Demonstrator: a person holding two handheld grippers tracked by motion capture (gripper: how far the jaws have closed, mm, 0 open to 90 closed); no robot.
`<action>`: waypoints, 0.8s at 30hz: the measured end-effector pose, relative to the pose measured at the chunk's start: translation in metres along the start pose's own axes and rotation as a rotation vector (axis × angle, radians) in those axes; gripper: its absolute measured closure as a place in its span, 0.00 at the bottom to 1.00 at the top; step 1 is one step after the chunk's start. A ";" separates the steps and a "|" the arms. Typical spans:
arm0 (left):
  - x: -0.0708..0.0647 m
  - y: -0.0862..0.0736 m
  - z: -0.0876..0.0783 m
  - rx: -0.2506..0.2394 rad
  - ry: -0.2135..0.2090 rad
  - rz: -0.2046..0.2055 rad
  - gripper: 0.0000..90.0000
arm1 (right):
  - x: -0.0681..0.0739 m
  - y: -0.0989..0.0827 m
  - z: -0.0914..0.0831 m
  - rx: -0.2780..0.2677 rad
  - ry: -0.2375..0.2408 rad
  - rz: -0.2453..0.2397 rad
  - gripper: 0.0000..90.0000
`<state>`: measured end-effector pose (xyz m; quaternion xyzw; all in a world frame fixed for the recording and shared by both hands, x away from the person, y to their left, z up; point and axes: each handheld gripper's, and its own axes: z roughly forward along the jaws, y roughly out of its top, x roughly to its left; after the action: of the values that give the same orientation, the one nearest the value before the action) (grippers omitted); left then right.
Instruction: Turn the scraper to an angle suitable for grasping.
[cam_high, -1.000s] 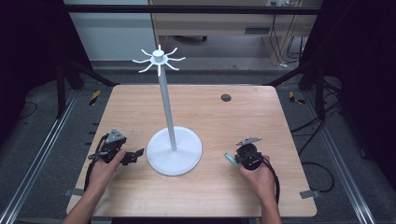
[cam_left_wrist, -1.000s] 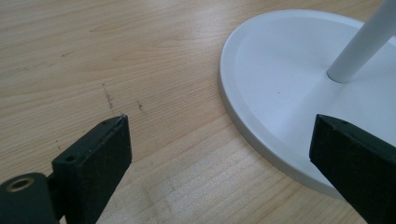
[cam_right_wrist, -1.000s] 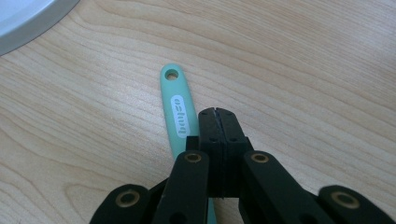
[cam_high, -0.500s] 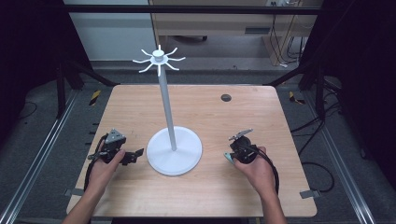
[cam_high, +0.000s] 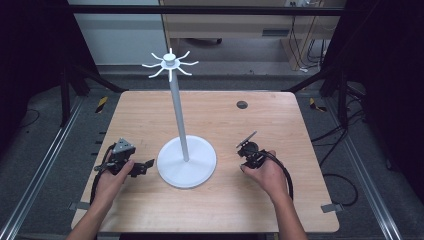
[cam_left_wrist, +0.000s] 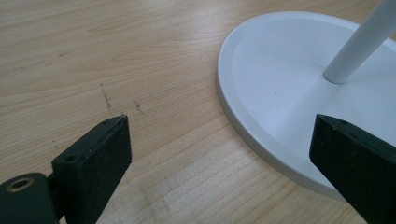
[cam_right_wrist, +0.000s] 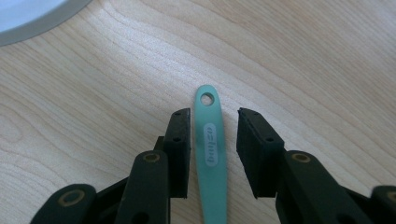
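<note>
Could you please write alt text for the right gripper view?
A teal handle with a hanging hole lies on the wooden table between the right tool's two slightly parted black jaws, not yet clamped. A white base's edge shows top left.

White hook stand (cam_high: 186, 161) mid-table (cam_high: 300, 125); dark grommet (cam_high: 242, 104).

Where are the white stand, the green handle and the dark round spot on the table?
white stand (cam_high: 186, 161): high view, on its round base.
green handle (cam_right_wrist: 212, 154): right gripper view, mid-handle, between the jaws.
dark round spot (cam_high: 242, 104): high view, its middle, far side of the table.
</note>
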<state>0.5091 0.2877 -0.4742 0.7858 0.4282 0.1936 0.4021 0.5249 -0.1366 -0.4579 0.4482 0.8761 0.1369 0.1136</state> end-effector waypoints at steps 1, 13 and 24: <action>0.000 0.000 0.000 -0.001 0.000 0.000 0.06 | 0.000 0.000 0.001 0.006 0.000 -0.002 0.73; 0.000 0.000 0.000 -0.002 0.000 -0.003 0.06 | -0.004 0.000 0.009 0.056 0.030 0.010 0.77; 0.000 0.000 0.000 0.001 0.000 0.000 0.06 | -0.006 0.002 0.011 0.070 0.048 0.014 0.81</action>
<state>0.5090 0.2876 -0.4742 0.7859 0.4283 0.1936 0.4018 0.5331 -0.1389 -0.4676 0.4548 0.8795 0.1177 0.0757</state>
